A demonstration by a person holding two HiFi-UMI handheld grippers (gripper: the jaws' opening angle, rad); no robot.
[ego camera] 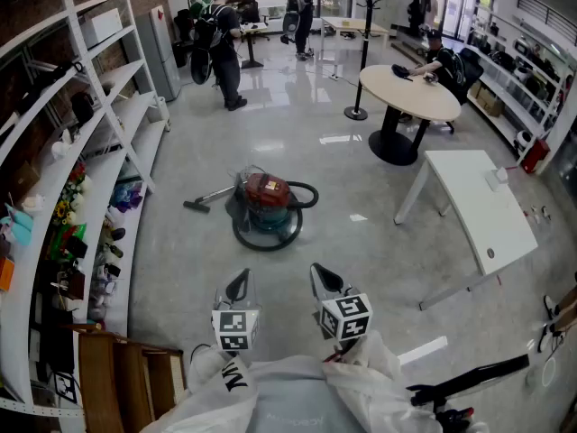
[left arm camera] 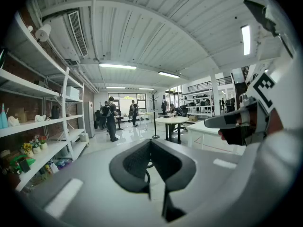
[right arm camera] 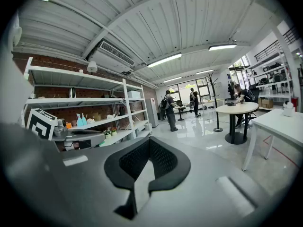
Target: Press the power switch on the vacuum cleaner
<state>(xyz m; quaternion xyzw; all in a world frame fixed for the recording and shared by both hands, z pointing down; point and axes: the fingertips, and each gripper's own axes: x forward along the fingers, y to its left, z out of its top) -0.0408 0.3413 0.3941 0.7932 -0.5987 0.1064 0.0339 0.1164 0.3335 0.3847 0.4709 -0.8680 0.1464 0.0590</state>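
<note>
White shelving along the frame's left edge held flowers and other small goods. At bottom centre, the left gripper and right gripper hovered side by side, jaws closed together, gripping nothing. On open floor at mid-frame lay the red vacuum cleaner, ringed by its black hose, well apart from both. A white table stood right; people stood beyond.
</note>
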